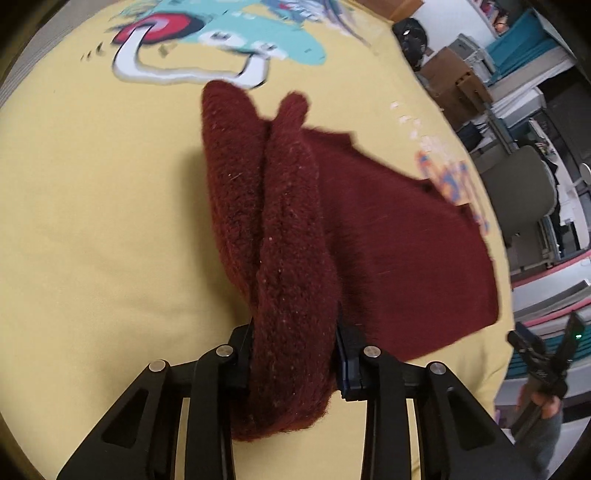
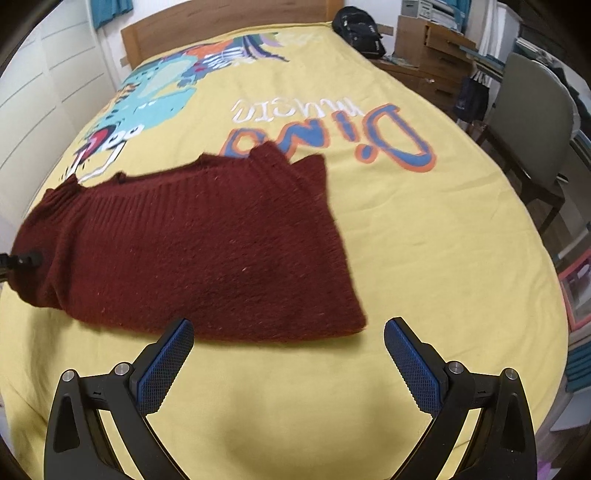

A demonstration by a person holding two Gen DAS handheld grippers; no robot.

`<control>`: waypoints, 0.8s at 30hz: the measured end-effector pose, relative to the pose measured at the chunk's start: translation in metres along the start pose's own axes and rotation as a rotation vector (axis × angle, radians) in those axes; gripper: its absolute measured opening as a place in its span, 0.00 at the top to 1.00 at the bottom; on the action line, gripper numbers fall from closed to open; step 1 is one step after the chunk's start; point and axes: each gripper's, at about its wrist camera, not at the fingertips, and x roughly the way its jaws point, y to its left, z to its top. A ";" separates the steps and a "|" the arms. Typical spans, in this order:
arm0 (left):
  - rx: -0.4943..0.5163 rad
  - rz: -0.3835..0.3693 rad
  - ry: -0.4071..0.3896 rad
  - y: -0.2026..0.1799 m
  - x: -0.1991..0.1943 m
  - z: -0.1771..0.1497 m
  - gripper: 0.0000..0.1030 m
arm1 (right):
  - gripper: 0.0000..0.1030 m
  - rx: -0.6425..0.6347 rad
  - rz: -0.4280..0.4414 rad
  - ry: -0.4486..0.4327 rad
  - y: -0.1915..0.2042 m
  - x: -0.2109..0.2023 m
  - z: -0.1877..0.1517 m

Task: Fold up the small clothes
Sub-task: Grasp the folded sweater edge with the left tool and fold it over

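Note:
A dark red knitted sweater (image 2: 192, 243) lies on the yellow bedspread (image 2: 424, 258). In the left wrist view my left gripper (image 1: 295, 354) is shut on a thick bunched fold of the sweater (image 1: 280, 236), lifted off the bed; the rest of the garment trails to the right. That gripper's tip (image 2: 22, 260) shows at the left edge of the right wrist view, at the sweater's end. My right gripper (image 2: 288, 365) is open, just in front of the sweater's near right corner, with only bedspread between its blue pads (image 2: 162, 365). It also appears in the left wrist view, right gripper (image 1: 546, 354).
The bedspread (image 1: 92, 221) has a turquoise dinosaur print (image 2: 155, 96) and lettering (image 2: 332, 136). A wooden headboard (image 2: 221, 22) is at the far end. A grey chair (image 2: 532, 118), a wooden cabinet (image 2: 432, 51) and a black backpack (image 2: 358, 29) stand to the right of the bed.

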 end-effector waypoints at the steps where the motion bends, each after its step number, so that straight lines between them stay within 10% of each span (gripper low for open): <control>1: 0.012 -0.005 -0.009 -0.009 -0.005 0.003 0.74 | 0.00 0.007 0.003 -0.006 -0.003 -0.002 0.001; 18: 0.271 -0.094 0.036 -0.247 0.063 0.059 0.76 | 0.00 0.109 -0.003 -0.066 -0.075 -0.037 0.019; 24: 0.355 0.061 0.126 -0.300 0.142 0.038 0.76 | 0.00 0.126 -0.047 0.015 -0.087 -0.019 0.004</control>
